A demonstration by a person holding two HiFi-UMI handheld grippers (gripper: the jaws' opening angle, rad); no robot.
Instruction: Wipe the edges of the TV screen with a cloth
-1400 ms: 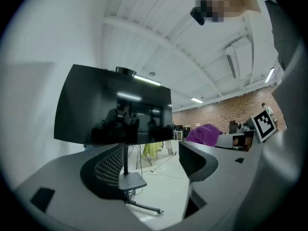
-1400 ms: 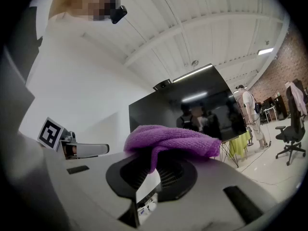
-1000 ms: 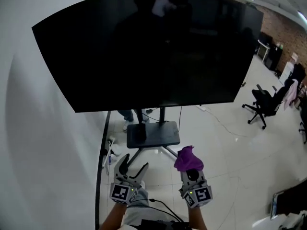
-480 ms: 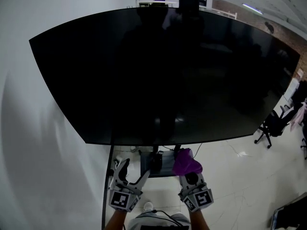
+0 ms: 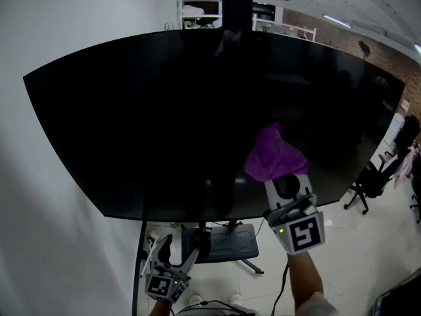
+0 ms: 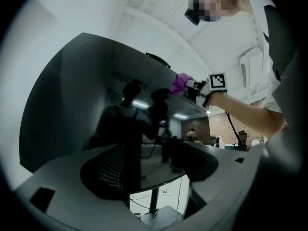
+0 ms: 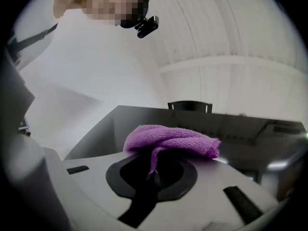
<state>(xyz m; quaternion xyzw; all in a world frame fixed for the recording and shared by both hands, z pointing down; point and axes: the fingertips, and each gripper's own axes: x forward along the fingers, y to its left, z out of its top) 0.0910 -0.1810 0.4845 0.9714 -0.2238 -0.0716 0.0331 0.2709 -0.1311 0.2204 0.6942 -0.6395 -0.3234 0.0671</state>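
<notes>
Well, my right gripper [image 5: 284, 180] has its jaws clamped on the purple cloth [image 5: 273, 153], which bunches over the tips. In the head view the cloth sits in front of the dark TV screen [image 5: 145, 110], about 4 o'clock from the screen's centre; whether it touches the glass I cannot tell. My left gripper [image 5: 179, 247] hangs at 7 o'clock below the screen's bottom edge, jaws spread wide around nothing, beside the stand base [image 5: 227, 241].

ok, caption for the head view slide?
Right tongs hold a purple cloth in front of the TV screen; left tongs open, below it.
</notes>
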